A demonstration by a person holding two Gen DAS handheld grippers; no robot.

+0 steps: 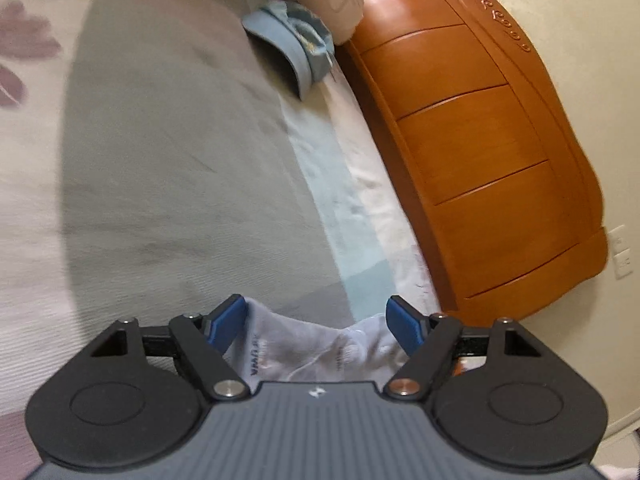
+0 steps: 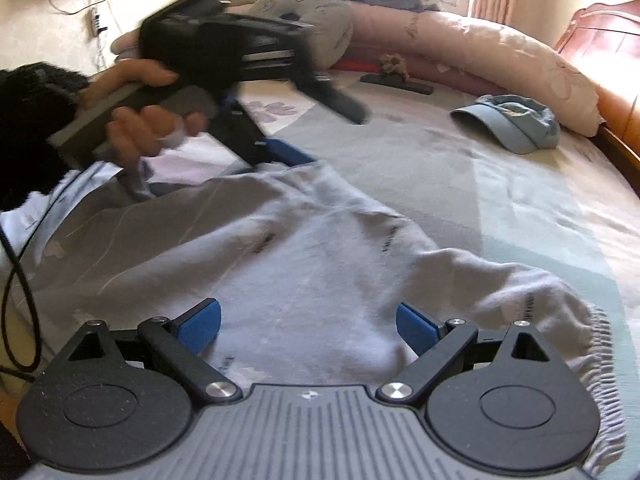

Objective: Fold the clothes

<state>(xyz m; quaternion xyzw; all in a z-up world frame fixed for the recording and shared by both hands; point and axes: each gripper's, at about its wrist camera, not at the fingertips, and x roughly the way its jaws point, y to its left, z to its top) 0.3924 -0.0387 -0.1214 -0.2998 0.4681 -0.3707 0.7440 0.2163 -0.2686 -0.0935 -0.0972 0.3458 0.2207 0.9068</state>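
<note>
A bed fills both views, its bedspread (image 2: 400, 152) grey in the middle with mauve flowers toward one edge and pale green bands toward the other, and the grey sweatshirt (image 2: 304, 248) spread on it serves as the landmark for everything else. Farthest left of the sweatshirt in the right wrist view, a person's hand (image 2: 140, 120) in a dark sleeve grips the handle of the left gripper (image 2: 304, 128), which hangs above the garment's far left part; its image is blurred, but its own camera shows the blue pads (image 1: 228, 320) standing wide apart with a fold of the sweatshirt (image 1: 312, 348) lying between and below them, neither pad pressing on it (small printed lettering shows on the cloth there). A black cable (image 2: 16, 280) loops at the garment's left edge. Nearest the camera, the right gripper (image 2: 308, 328) hovers over the sweatshirt's front, its jaws also spread wide and holding nothing. To the right the ribbed cuff (image 2: 600, 344) of a sleeve lies on the green band. Beyond the sweatshirt to the right rests a light blue cap (image 2: 516, 124), just beside a long pink bolster (image 2: 480, 48). Farthest right stands the orange wooden headboard (image 1: 480, 152).
</note>
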